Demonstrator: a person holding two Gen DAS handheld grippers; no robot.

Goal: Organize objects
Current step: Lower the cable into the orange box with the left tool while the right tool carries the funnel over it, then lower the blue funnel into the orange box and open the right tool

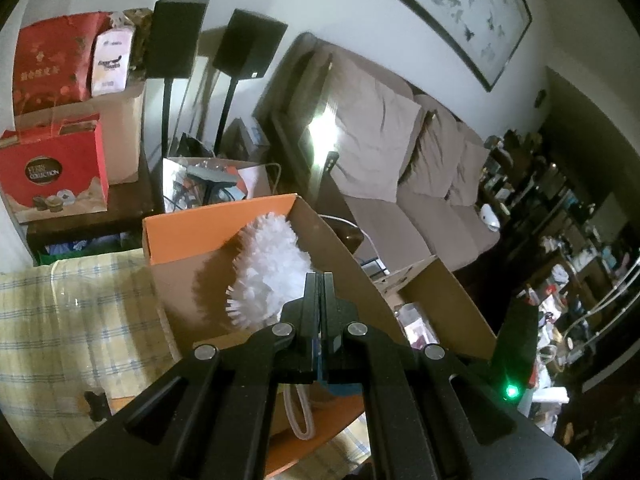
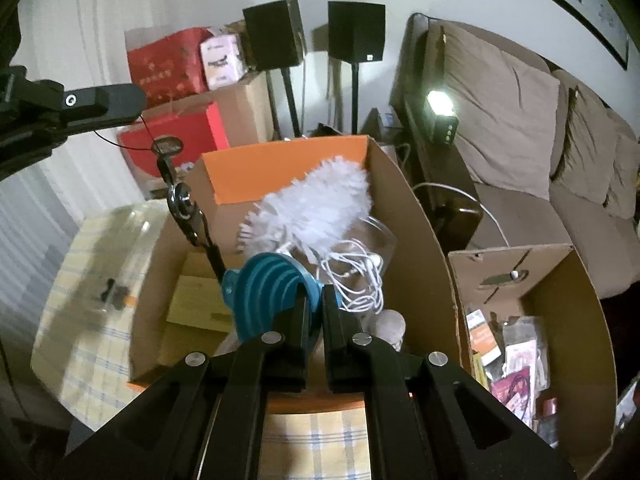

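Jaws of the left gripper point(image 1: 319, 280) are clenched on a thin red cord from which a small metal tool point(image 2: 185, 210) dangles above the orange-flapped cardboard box point(image 2: 280, 164). Right gripper point(image 2: 316, 300) pinches a blue ribbed collapsible funnel point(image 2: 272, 288) over that box, near the fluffy white duster point(image 2: 320, 204) and white cables point(image 2: 356, 276).

Cluttered home living room — beige sofa point(image 1: 404, 184) with cushions, framed painting point(image 1: 460, 4), stand speakers point(image 2: 356, 32), gift bags point(image 1: 56, 172).
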